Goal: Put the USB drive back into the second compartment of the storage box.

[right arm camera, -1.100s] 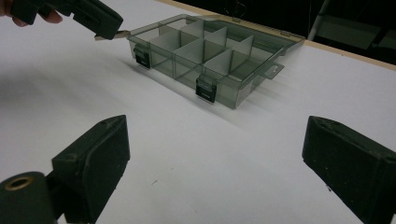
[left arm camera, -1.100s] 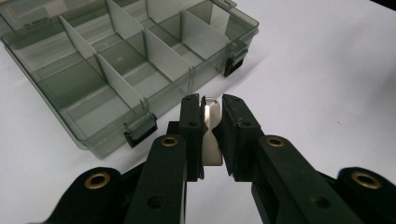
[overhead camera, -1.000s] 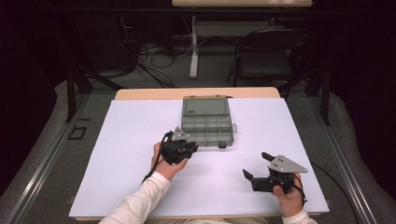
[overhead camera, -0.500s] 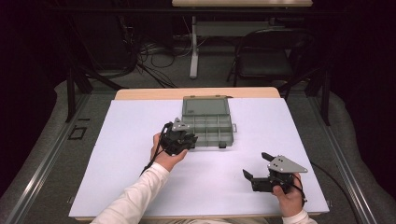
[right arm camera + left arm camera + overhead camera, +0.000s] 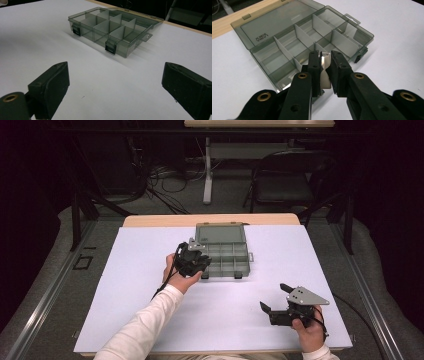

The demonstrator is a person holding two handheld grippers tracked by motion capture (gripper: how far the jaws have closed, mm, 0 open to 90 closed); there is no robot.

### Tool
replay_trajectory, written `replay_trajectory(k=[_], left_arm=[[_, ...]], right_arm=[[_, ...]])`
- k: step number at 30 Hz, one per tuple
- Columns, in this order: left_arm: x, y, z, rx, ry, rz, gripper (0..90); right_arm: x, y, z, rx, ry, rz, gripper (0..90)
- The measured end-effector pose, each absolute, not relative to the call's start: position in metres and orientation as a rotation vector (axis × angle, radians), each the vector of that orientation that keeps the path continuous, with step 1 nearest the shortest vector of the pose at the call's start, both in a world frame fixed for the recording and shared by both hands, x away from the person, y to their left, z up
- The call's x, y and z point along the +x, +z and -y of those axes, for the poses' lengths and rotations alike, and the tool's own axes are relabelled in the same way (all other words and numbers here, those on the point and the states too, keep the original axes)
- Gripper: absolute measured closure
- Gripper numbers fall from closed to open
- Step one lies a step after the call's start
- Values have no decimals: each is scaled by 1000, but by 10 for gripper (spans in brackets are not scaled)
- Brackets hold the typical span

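A smoky clear organizer box (image 5: 220,234) lies open on the white table top, lid flat behind it, with white dividers forming several compartments. My left gripper (image 5: 196,262) hovers over the box's near left corner. In the left gripper view its jaws (image 5: 324,56) are shut on a small white divider plate (image 5: 325,75), held upright just above the box (image 5: 269,27). My right gripper (image 5: 274,297) rests near the front right of the table, open with nothing between its fingers. In the right gripper view it (image 5: 115,82) faces the box's latched front wall (image 5: 112,27).
The white mat (image 5: 125,285) covers the table, with a wooden strip (image 5: 160,221) along its far edge. Beyond the table stand a dark chair (image 5: 280,185) and cables on the floor.
My left hand has moved away from me and upward, from the mat in front of the box to over its near left corner. The right hand has kept still.
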State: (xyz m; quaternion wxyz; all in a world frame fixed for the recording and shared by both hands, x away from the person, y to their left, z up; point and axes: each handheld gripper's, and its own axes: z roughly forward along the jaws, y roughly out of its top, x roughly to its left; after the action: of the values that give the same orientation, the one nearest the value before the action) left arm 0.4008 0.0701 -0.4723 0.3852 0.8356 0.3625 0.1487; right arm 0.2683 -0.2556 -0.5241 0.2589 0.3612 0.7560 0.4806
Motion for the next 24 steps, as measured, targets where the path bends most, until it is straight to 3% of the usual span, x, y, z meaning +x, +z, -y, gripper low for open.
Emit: replay_trajectory(k=[24], left_arm=[[427,-467,-53,2138,408,-918,791]], right_arm=[[268,-525,256,985,1300,-2053,79]])
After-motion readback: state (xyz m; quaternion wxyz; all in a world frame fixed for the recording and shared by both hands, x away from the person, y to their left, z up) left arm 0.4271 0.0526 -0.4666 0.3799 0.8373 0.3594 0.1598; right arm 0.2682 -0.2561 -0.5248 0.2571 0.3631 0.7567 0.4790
